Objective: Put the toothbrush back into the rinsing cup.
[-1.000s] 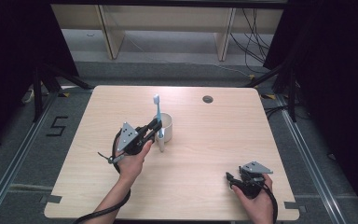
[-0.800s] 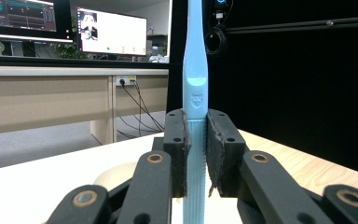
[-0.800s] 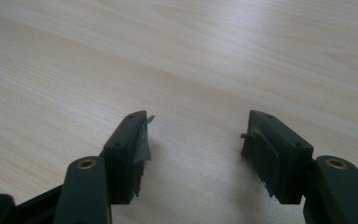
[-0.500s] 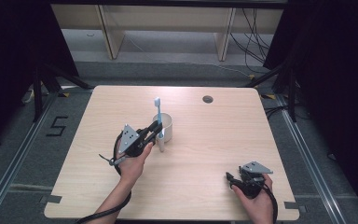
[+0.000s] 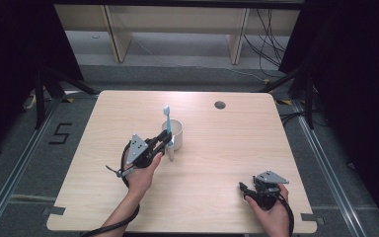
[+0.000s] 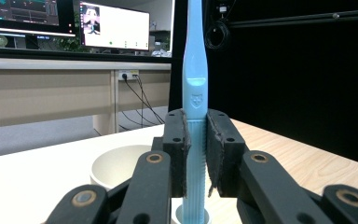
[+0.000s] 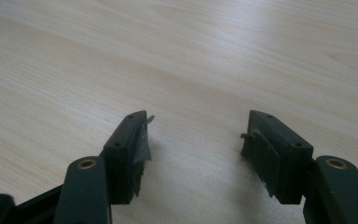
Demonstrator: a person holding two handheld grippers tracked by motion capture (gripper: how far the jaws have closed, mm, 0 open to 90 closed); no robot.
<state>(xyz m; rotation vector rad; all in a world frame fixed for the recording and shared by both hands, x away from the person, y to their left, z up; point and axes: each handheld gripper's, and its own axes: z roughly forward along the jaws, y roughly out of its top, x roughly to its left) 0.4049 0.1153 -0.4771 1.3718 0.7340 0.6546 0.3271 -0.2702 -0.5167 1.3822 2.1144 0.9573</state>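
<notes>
Pale wood table (image 5: 217, 148) — dark surroundings

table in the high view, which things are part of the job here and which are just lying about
In the job:
- light blue plastic toothbrush, upright, clamped in the left tool
- round white cup beside it

Just there:
- right tool, open, idle
- dark round hole in the wooden tabletop

Dark curtains (image 5: 24, 39) flank a wooden shelf (image 5: 177, 19) on grey floor (image 5: 10, 163).

We lose the toothbrush (image 6: 195, 84) head past the top edge of the left gripper view; its foot sits behind the jaws; the cup (image 6: 121, 165) is partly hidden too.
</notes>
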